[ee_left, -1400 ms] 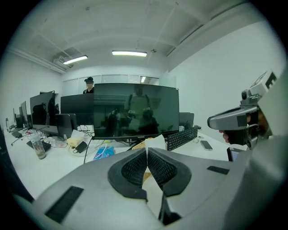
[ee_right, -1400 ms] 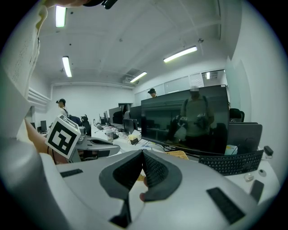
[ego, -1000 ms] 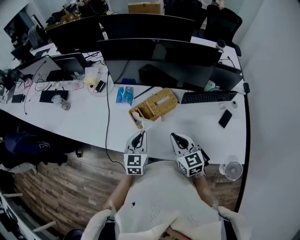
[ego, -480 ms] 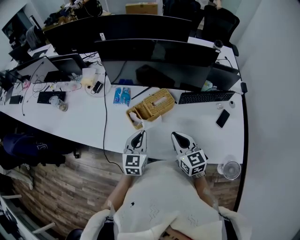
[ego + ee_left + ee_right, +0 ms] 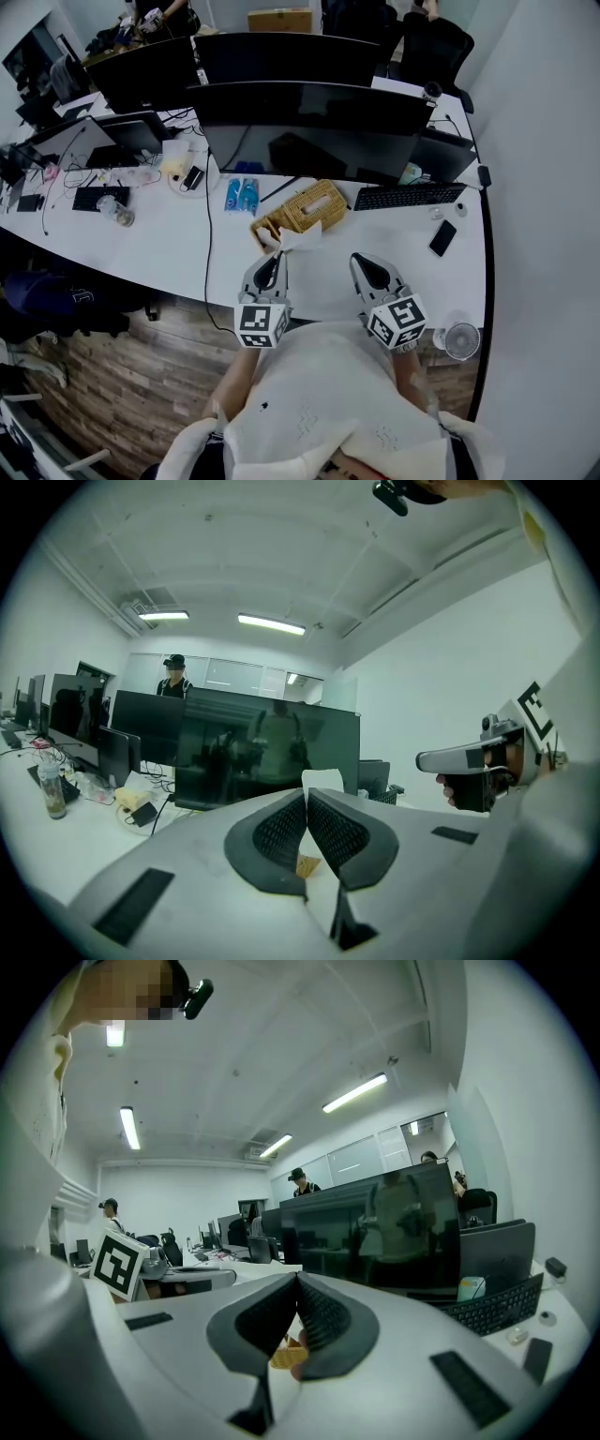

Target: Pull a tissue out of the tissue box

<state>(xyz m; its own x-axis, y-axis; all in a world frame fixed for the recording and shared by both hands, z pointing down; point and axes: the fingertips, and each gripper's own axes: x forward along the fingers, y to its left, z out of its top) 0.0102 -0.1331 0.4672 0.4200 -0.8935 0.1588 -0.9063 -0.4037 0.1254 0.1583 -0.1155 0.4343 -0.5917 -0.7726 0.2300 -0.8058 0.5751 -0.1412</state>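
A woven wicker tissue box [image 5: 302, 211] lies on the white desk [image 5: 159, 248], with a white tissue [image 5: 296, 240] sticking out of its near end. My left gripper [image 5: 270, 259] is shut with nothing between its pads, and its tips are just short of the tissue. In the left gripper view the tissue [image 5: 322, 780] shows above the closed tips [image 5: 306, 794], and a bit of wicker [image 5: 307, 864] shows below them. My right gripper [image 5: 362, 262] is shut too, to the right of the box and apart from it. Its pads [image 5: 319, 1316] meet at the tip, with wicker [image 5: 284, 1357] glimpsed between them.
Dark monitors [image 5: 309, 112] stand behind the box. A keyboard [image 5: 408, 195], a phone [image 5: 440, 238] and a small fan [image 5: 461, 340] lie to the right. Blue bottles [image 5: 239, 195] and a black cable [image 5: 208, 253] are to the left. People stand beyond the monitors.
Both grippers have risen and moved forward over the desk edge toward the box. The left tips now sit close to the tissue. Both stay shut.
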